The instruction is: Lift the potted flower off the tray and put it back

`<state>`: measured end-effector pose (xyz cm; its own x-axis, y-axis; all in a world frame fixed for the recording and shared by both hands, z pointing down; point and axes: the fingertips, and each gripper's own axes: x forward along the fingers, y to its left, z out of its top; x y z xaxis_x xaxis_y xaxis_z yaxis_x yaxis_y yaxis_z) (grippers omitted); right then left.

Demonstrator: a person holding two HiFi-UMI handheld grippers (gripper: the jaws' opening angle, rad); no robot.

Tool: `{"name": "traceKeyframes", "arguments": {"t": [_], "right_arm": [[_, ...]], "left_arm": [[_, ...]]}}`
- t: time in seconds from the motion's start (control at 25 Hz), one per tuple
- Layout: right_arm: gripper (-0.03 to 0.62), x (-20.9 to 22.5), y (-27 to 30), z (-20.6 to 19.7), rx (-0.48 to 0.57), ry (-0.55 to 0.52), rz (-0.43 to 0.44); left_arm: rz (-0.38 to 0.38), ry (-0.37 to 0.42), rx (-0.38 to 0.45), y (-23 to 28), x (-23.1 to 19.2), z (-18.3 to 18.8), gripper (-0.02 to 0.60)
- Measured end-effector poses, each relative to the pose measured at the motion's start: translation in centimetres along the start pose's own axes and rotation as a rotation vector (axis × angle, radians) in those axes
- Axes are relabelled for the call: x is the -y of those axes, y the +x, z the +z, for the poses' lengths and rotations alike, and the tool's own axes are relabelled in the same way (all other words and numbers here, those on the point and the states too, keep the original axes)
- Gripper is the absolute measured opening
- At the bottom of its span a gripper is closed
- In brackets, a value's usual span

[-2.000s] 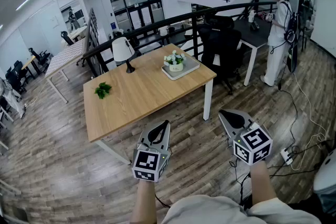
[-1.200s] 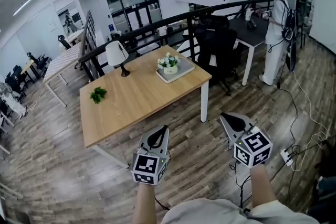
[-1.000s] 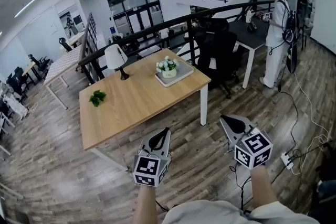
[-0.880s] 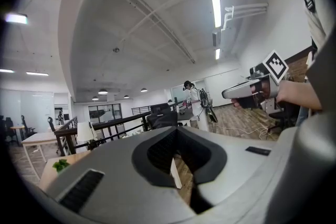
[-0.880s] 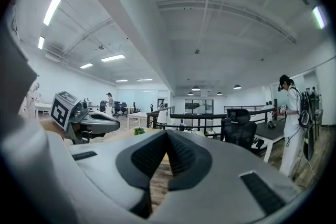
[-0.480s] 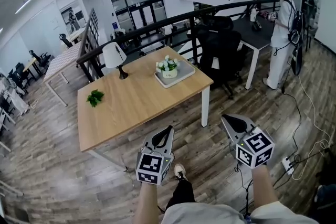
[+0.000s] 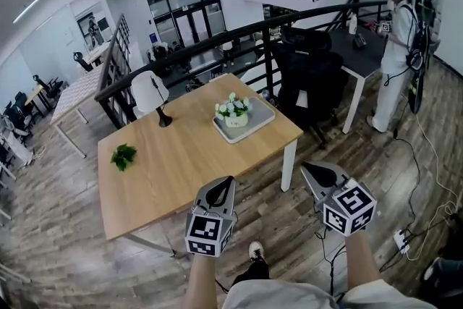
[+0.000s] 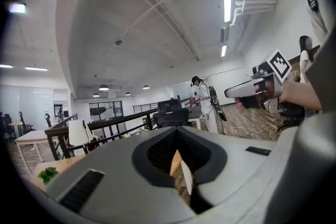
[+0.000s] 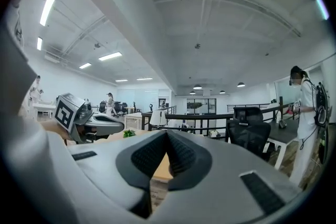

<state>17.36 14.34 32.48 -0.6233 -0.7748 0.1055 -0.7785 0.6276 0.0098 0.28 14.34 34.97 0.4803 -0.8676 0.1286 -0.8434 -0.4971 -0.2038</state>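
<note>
A potted flower (image 7: 236, 112) with white blooms stands on a grey tray (image 7: 262, 118) near the far right corner of a wooden table (image 7: 181, 155) in the head view. My left gripper (image 7: 225, 181) hangs shut and empty just off the table's near edge. To its right, over the floor, my right gripper (image 7: 309, 168) is also shut with nothing in it. Both are well short of the tray. In the left gripper view the jaws (image 8: 178, 140) meet, and the same goes for the right gripper view (image 9: 167, 135).
A white lamp (image 7: 148, 94) stands at the table's back and a small green sprig (image 7: 122, 155) lies at its left. Black office chairs (image 7: 307, 79) stand beyond the right corner beside a railing. A person (image 7: 396, 47) works at a dark desk far right. Cables and a power strip (image 7: 400, 239) lie on the floor.
I have walked closer to the table: it and the tray loom larger and nearer. Both grippers advanced with me and stay shut. My foot now shows below them.
</note>
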Motion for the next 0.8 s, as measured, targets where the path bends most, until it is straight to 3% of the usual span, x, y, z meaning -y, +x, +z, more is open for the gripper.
{"name": "traceKeyframes", "arguments": {"t": [0.12,0.32,0.48,0.8], "right_arm": [[0.008,1.6,3.3,0.9,0.009,0.004,-0.007],[0.008,3.6,8.1,2.1,0.03,0.054,-0.013],[0.008,5.0,10.9,2.0,0.017,0.063,-0.027],[0.008,6.4,16.2,1.1,-0.035,0.06,-0.031]], "left_arm": [[0.019,-0.009,0.013,2.7,-2.7,0.1,0.019],[-0.053,-0.079,0.063,5.9,-5.3,0.5,0.021],[-0.031,-0.135,0.089,7.3,-7.9,0.5,0.018],[-0.025,-0.12,0.029,10.8,-12.1,-1.4,0.018]]}}
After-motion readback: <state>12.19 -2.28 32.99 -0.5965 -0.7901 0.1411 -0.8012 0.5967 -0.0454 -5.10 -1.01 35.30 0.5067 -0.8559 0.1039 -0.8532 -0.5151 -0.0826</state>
